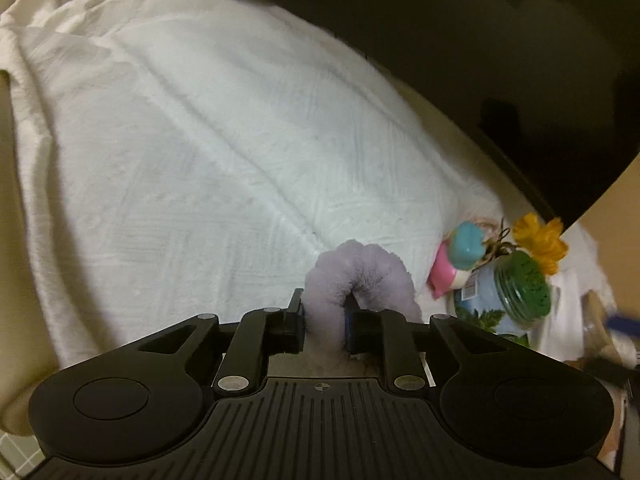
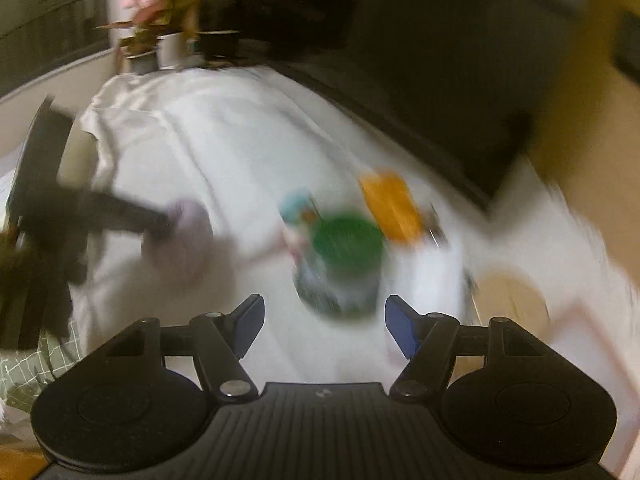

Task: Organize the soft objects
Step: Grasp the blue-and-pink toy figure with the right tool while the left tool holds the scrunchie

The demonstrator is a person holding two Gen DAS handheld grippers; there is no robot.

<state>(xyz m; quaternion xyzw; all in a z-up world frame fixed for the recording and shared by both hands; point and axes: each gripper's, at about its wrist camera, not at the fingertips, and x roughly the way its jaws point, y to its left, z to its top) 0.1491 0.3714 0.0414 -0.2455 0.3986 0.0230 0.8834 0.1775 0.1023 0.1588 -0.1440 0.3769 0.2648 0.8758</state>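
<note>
**Lilac plush ring pinched in the left claw over the white cloth**

The fluffy lilac plush ring (image 1: pixel 362 280) sits at the near edge of the white cloth (image 1: pixel 180 140), one limb of its loop squeezed between the blue-padded jaws of the left gripper (image 1: pixel 323 320). The rest of the loop arches forward beyond the fingertips.

Just right of the ring stands a glass jar (image 1: pixel 502 300) with a green glittery lid (image 1: pixel 522 280), tilted toward the camera; its contents cannot be made out through the pale blue label. Against the jar's far side lean a pink and teal toy (image 1: pixel 456 262) and a yellow flower (image 1: pixel 540 242), both partly hidden by it.

The right gripper (image 2: pixel 324 326) has its jaws standing wide apart with nothing between them, poised above the cloth just short of the jar. Its view is heavily smeared: jar, toy and flower show only as colour patches, the ring as a pale lilac blob left of the jar. Beyond the cloth's far end, small potted plants (image 2: pixel 160 40) are dimly visible.
</note>
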